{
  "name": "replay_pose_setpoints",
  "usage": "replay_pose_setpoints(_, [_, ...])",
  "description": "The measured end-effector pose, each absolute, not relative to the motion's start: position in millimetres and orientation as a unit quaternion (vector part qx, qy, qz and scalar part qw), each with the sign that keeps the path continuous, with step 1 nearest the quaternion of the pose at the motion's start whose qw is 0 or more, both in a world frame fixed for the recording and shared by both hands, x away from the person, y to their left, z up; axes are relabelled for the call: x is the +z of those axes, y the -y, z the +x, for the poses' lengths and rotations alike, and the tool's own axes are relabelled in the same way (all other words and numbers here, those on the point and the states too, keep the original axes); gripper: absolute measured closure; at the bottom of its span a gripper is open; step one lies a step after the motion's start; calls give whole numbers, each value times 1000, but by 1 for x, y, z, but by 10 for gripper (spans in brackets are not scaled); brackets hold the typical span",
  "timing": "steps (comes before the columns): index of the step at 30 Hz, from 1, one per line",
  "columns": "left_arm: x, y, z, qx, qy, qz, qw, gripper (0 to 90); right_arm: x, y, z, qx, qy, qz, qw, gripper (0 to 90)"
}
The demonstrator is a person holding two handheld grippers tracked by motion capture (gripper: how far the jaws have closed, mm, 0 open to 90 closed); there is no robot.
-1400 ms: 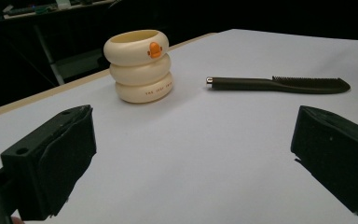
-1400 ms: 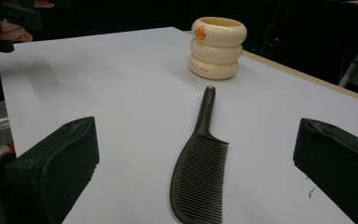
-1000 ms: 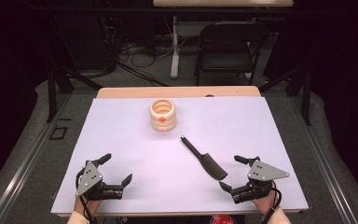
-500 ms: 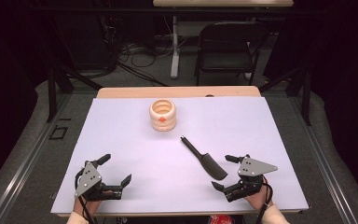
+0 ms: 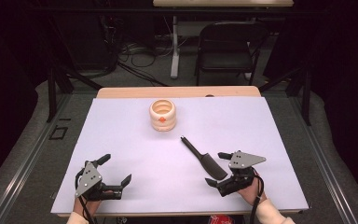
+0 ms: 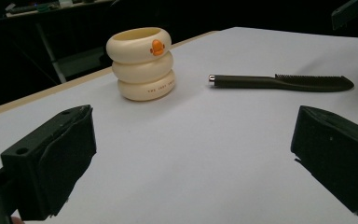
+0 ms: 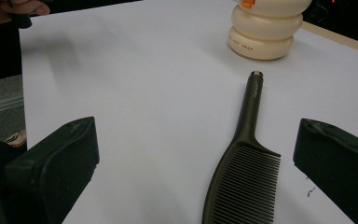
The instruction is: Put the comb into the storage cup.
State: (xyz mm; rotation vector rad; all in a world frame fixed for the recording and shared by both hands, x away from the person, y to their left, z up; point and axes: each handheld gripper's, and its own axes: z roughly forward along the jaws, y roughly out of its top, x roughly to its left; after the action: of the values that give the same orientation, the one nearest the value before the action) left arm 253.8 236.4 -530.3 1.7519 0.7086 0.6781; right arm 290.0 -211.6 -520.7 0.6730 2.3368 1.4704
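Note:
A cream cup [image 5: 162,115] made of three stacked rings, with an orange mark, stands upright at the table's far middle. It also appears in the left gripper view [image 6: 142,63] and the right gripper view [image 7: 265,28]. A black comb [image 5: 204,158] lies flat, handle toward the cup. My right gripper [image 5: 215,168] is open at the comb's toothed head [image 7: 247,172], one jaw on each side, not touching it. My left gripper [image 5: 118,168] rests open and empty at the near left, and from there the comb [image 6: 279,82] lies far off to the right.
A white sheet covers the table [image 5: 261,121], and a wooden strip shows along its far edge. A black chair [image 5: 228,46] and floor cables lie beyond the table. The other hand [image 7: 14,9] appears at the top left of the right gripper view.
My right gripper has moved left toward the comb, so its open jaws now flank the comb's head. The left gripper, cup and comb have stayed put.

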Motion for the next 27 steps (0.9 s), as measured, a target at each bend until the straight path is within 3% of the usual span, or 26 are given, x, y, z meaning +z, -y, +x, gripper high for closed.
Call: replay_pose_setpoints(27, [-530, -234, 255, 285, -294, 740, 534, 0, -523, 180, 344, 488, -830, 240, 123, 0])
